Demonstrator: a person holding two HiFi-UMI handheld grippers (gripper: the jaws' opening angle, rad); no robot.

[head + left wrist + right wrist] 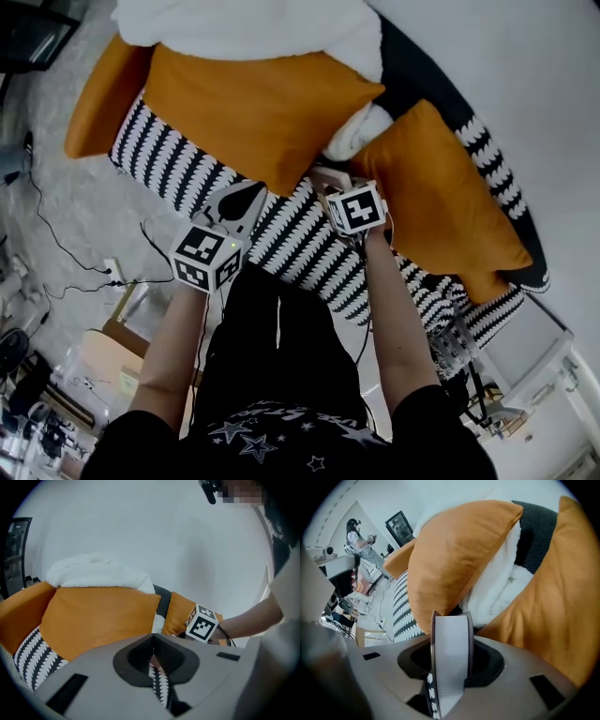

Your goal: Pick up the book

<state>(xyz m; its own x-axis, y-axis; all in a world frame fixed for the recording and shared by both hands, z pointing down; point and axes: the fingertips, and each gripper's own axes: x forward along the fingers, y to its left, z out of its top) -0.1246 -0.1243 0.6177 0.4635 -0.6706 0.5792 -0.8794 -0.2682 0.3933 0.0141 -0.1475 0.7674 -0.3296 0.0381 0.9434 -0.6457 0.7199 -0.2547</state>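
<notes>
- The book point(449, 653) stood on edge between the jaws of the right gripper point(450, 617). The jaws were closed partway, pressing on its two covers, and its pale edge faced the camera.
- In the head view it sat at 12 o'clock of that gripper's marker cube point(357, 209). That put it in the cleft between the big orange cushion point(262, 103) at 10 o'clock and the second cushion point(450, 197) at 3 o'clock.
- I judged it a thick, stiff block of fair weight. Its covers looked smooth and might slide or let it pivot, so I favoured a hold near its middle, squeezing across the thickness.
- The left gripper point(153, 639) had its jaws together on nothing. Only the black-and-white seat fabric point(300, 234) showed through the slit.
- The gripper hid most of the book in the head view, and its own body cut off the book's lower end.
- I could not tell whether the book touched the seat.
</notes>
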